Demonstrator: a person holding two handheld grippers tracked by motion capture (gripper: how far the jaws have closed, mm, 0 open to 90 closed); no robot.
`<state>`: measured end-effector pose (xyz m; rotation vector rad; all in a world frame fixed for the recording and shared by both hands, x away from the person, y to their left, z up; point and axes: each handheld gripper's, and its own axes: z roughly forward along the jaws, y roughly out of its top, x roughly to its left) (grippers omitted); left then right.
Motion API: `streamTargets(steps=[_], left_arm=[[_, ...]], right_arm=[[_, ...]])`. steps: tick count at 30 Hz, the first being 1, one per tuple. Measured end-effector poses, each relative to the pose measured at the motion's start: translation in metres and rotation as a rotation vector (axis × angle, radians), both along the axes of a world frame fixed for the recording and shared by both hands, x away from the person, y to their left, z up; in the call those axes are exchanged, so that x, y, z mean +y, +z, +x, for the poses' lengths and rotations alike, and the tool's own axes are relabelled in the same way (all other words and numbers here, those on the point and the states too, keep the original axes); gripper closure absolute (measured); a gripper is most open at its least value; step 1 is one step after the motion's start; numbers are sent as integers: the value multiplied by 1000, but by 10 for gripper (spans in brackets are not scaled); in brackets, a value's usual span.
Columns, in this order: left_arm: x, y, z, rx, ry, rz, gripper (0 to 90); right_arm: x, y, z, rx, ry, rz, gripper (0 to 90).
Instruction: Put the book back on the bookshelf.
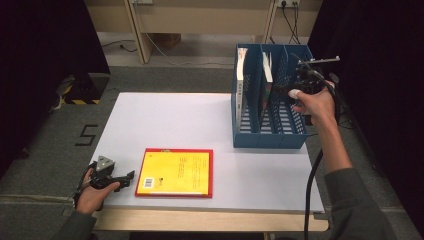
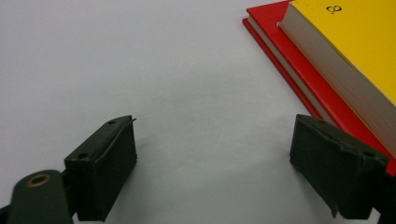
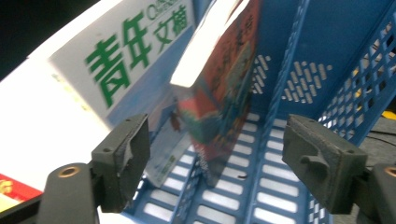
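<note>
A blue three-slot file rack (image 1: 270, 135) stands at the table's right rear. A white book with green characters (image 1: 242, 75) (image 3: 126, 51) stands in its left slot. A colourful book (image 1: 267, 82) (image 3: 224, 88) leans in the middle slot. My right gripper (image 1: 294, 84) (image 3: 219, 135) hovers open over the rack's right side with nothing pressed between its pads. A yellow book (image 1: 175, 171) (image 2: 355, 51) lies on a red book (image 1: 210, 172) (image 2: 303, 60) near the front edge. My left gripper (image 1: 127, 178) (image 2: 215, 130) rests open on the table just left of them, holding nothing.
The rack's right slot (image 3: 280, 158) holds nothing. The white table (image 1: 165, 120) has bare surface left of the rack. Dark curtains flank both sides. A cable (image 1: 312, 190) trails from my right gripper down past the table's front right corner.
</note>
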<state>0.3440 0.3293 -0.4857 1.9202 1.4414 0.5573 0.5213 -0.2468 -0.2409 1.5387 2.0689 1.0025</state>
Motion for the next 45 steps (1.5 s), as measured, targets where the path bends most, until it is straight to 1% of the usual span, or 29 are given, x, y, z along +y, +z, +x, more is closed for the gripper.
streamTargets(steps=[3, 5, 6, 8, 10, 12, 17, 19, 22, 25, 28, 29, 30, 31, 34, 39, 42, 45], left_arm=[[0, 0, 0, 1, 0, 0, 135], [0, 0, 0, 1, 0, 1, 135], [0, 0, 0, 2, -1, 2, 135], [0, 0, 0, 2, -1, 2, 135], [0, 0, 0, 2, -1, 2, 135], [0, 0, 0, 2, -1, 2, 135], [0, 0, 0, 1, -1, 2, 135], [0, 0, 0, 1, -1, 2, 135], [0, 0, 0, 1, -1, 2, 135], [0, 0, 0, 1, -1, 2, 135], [0, 0, 0, 1, -1, 2, 135], [0, 0, 0, 1, -1, 2, 135], [0, 0, 0, 2, -1, 2, 135], [0, 0, 0, 2, -1, 2, 135], [0, 0, 0, 1, -1, 2, 135], [0, 0, 0, 5, -2, 4, 135], [0, 0, 0, 5, -3, 5, 135], [1, 1, 0, 5, -4, 5, 135]], right_arm=[[1, -4, -14, -9, 21, 25, 231], [1, -6, -21, -16, 39, 32, 208], [1, -7, -26, -26, 47, 46, 203], [1, -10, -32, -41, 63, 54, 206], [3, -12, -40, -41, 70, 62, 206], [4, -16, -45, -42, 78, 52, 207], [8, -27, -58, -40, 100, 68, 211], [10, -31, -63, -43, 112, 60, 217], [16, -40, -71, -47, 136, 44, 222], [23, -49, -80, -43, 157, 46, 225], [30, -58, -87, -58, 172, 41, 226], [32, -61, -90, -56, 179, 37, 226], [35, -65, -93, -61, 182, 48, 226], [37, -67, -94, -61, 187, 55, 226], [43, -76, -100, -63, 206, 96, 226], [57, -93, -105, -48, 231, 83, 226], [68, -105, -107, -31, 257, 107, 227], [75, -112, -109, -35, 267, 120, 228]])
